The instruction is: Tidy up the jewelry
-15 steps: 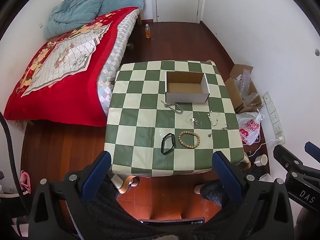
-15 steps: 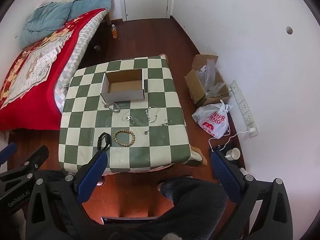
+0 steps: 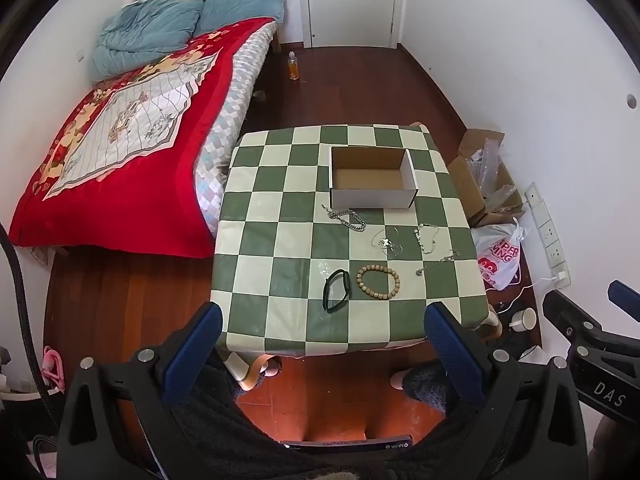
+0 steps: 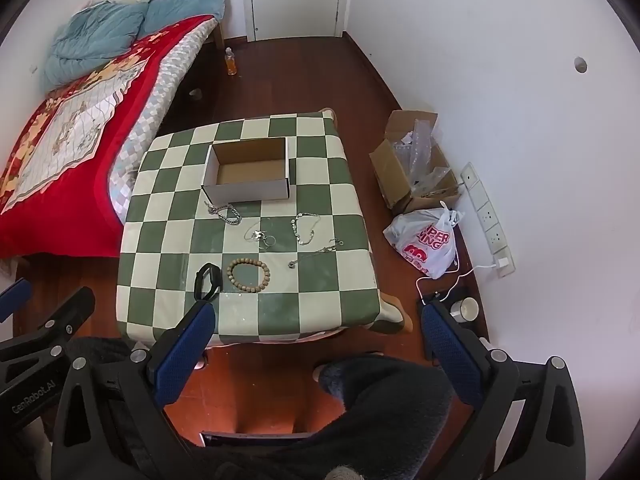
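Note:
An empty open cardboard box [image 3: 372, 178] [image 4: 250, 176] stands on the green checkered table [image 3: 280, 280] [image 4: 320, 300]. In front of it lie a silver chain [image 3: 347, 218] [image 4: 225, 213], thin silver necklaces [image 3: 426, 238] [image 4: 304, 228], a wooden bead bracelet [image 3: 378, 282] [image 4: 248, 276] and a black band [image 3: 337, 291] [image 4: 206, 276]. My left gripper [image 3: 322, 354] and right gripper [image 4: 316, 344] are both open and empty, held high above the table's near edge.
A bed with a red blanket [image 3: 120, 148] stands left of the table. A cardboard box [image 4: 416, 164], a plastic bag [image 4: 426, 242], a power strip [image 4: 486, 216] and a cup [image 4: 466, 308] are on the floor at the right. A bottle [image 3: 293, 66] stands near the door.

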### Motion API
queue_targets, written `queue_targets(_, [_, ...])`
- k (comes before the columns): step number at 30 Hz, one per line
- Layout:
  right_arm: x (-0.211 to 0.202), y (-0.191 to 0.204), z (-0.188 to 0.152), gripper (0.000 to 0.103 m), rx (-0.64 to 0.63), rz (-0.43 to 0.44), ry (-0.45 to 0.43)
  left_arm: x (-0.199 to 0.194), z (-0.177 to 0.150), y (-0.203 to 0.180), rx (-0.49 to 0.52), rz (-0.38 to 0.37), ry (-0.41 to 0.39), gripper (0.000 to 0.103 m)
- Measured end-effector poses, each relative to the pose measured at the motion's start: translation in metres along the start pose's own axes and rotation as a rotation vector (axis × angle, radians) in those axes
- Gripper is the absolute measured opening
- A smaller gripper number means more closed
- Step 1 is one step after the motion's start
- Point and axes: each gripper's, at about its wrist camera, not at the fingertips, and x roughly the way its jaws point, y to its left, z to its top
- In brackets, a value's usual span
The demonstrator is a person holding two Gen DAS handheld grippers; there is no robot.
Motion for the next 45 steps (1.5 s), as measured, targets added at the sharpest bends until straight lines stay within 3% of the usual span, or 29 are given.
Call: queue_targets(45, [0.0026, 0.0063, 0.0015, 0.103, -0.011, -0.003, 0.002, -0.0040, 0.0064, 0.0057, -0.001, 0.002, 0.000, 0.103])
